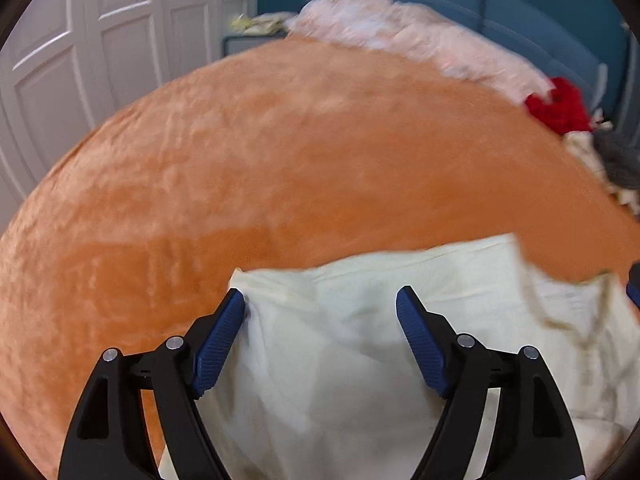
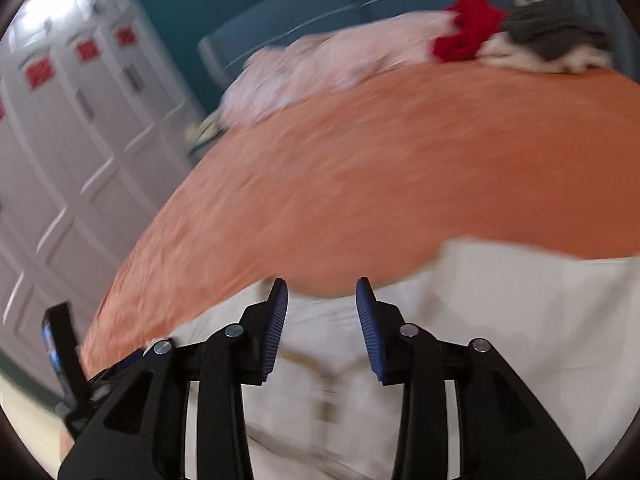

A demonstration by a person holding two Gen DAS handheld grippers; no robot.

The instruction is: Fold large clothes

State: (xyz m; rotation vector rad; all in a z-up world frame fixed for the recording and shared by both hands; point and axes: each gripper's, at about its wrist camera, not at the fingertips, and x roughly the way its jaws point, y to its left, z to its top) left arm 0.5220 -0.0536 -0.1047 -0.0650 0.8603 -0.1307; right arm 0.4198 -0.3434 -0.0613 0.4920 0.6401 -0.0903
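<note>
A cream garment [image 1: 340,352] lies spread on the near part of an orange bedspread [image 1: 260,152]. My left gripper [image 1: 320,300] is open above the garment's left part, jaws wide, holding nothing. In the right wrist view the same cream garment [image 2: 500,320] lies under my right gripper [image 2: 322,292], which is open and empty over the garment's far edge. The orange bedspread [image 2: 380,168] stretches beyond it. The left gripper's body [image 2: 60,344] shows at the lower left of the right wrist view. Both views are motion-blurred.
A pink blanket [image 1: 420,36] lies along the far side of the bed. A pile with a red garment [image 1: 560,108] and grey cloth [image 1: 620,160] sits at the far right. White wardrobe doors [image 1: 100,48] stand on the left; a blue headboard [image 1: 520,4] is behind.
</note>
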